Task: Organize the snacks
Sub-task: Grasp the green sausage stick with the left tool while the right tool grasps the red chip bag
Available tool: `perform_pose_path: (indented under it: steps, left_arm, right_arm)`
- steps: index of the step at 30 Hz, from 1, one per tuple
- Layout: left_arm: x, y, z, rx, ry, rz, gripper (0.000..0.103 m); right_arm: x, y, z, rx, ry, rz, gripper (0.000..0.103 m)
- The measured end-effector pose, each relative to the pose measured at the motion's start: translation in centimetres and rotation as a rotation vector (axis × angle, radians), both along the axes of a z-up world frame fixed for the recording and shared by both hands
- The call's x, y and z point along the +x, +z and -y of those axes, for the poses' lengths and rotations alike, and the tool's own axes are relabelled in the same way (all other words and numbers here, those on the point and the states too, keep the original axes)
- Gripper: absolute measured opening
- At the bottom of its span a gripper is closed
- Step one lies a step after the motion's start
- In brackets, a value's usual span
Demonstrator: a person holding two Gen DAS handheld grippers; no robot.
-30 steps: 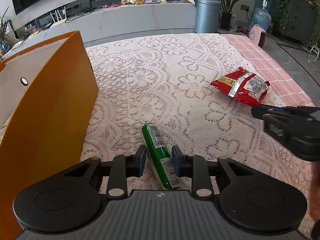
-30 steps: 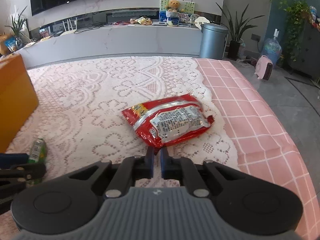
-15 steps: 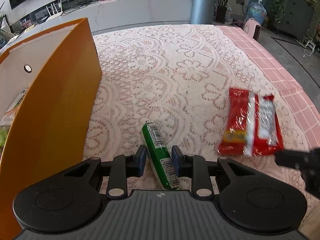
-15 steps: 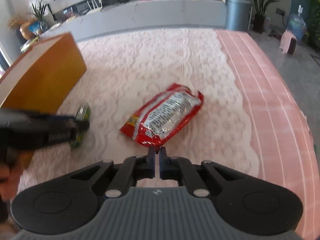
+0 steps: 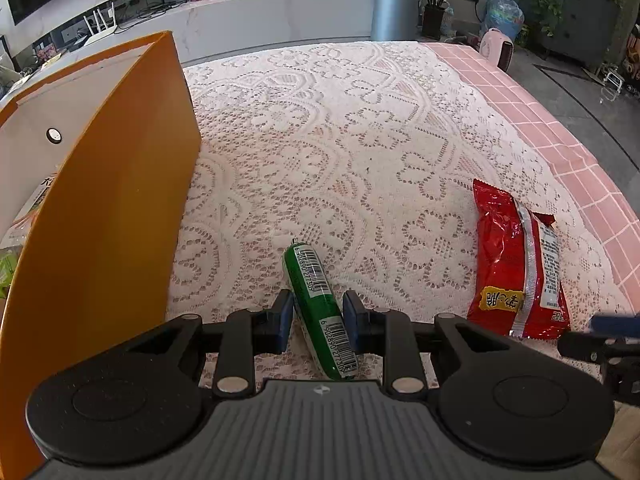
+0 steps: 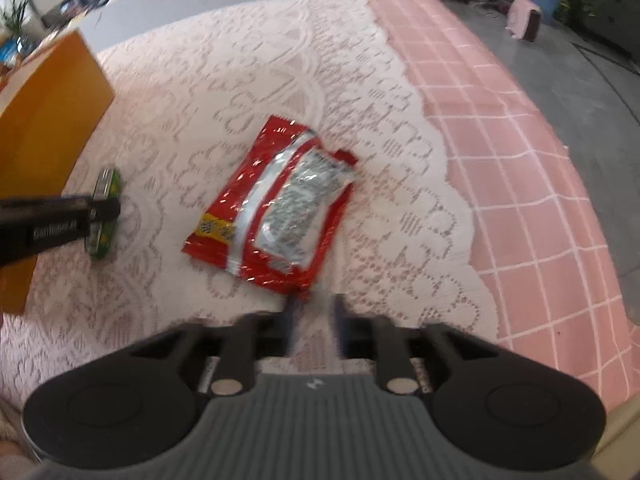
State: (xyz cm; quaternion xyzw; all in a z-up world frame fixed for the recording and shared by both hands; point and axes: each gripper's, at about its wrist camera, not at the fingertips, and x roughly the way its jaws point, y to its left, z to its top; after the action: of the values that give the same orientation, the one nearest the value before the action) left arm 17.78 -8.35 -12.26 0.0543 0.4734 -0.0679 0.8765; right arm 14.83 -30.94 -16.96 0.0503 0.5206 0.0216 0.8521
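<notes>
A green sausage stick [image 5: 320,308] lies on the lace cloth between the pads of my left gripper [image 5: 318,316], which stand slightly apart around it. It also shows in the right wrist view [image 6: 105,216], behind the left gripper's finger. A red snack packet [image 5: 518,264] lies flat to the right; in the right wrist view the red packet [image 6: 276,204] sits just ahead of my right gripper [image 6: 314,312], whose jaws are parted and empty. The orange box [image 5: 100,216] stands open at the left with snacks inside.
The lace cloth [image 5: 360,140] covers a pink checked tablecloth [image 6: 520,160] whose edge drops off at the right. A long counter [image 5: 260,12] and a grey bin [image 5: 394,8] stand beyond the table.
My right gripper has opened and let go of the red packet, which now lies flat on the cloth, and has drawn back. The left gripper stays around the sausage.
</notes>
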Motion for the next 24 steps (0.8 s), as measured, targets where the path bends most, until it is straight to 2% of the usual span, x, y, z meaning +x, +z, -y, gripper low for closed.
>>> perform_pose_path:
  steps: [2,4,5,7,9,11,13,17,24]
  left_arm:
    - [0.0,-0.1,-0.1,-0.003,-0.001,0.001,0.03]
    - [0.0,-0.1,0.0,-0.001,-0.002,0.004,0.031]
    - [0.0,-0.2,0.0,-0.001,-0.005,0.002,0.031]
    - [0.2,-0.6,0.0,-0.005,-0.003,-0.022,0.031]
    - [0.3,-0.8,-0.2,-0.012,0.011,-0.024,0.034]
    - [0.2,-0.9,0.0,-0.004,0.006,-0.016,0.034]
    - [0.1,-0.9,0.2,0.004,0.004,-0.005,0.033]
    - [0.2,-0.9,0.3,0.0,-0.002,0.0,0.027]
    - [0.1,-0.9,0.3,-0.003,-0.001,0.003,0.025]
  right_arm:
    - [-0.1,0.7,0.6,0.061,-0.036,0.075,0.051]
    - [-0.4,1.6,1.2,0.141,-0.097,0.161,0.06]
    - [-0.5,1.8,1.3,0.164,-0.129,0.202,0.066]
    - [-0.1,1.9,0.6,0.168,-0.16,0.248,0.07]
    - [1.0,1.6,-0.4,0.128,-0.169,0.249,0.078]
    - [2.3,1.1,-1.4,0.063,-0.155,0.207,0.079]
    - [3.1,0.7,-1.7,0.045,-0.137,0.182,0.082]
    - [4.5,-0.5,-2.0,0.018,-0.086,0.123,0.089]
    - [5.3,-1.0,-2.8,-0.081,-0.067,0.189,0.09]
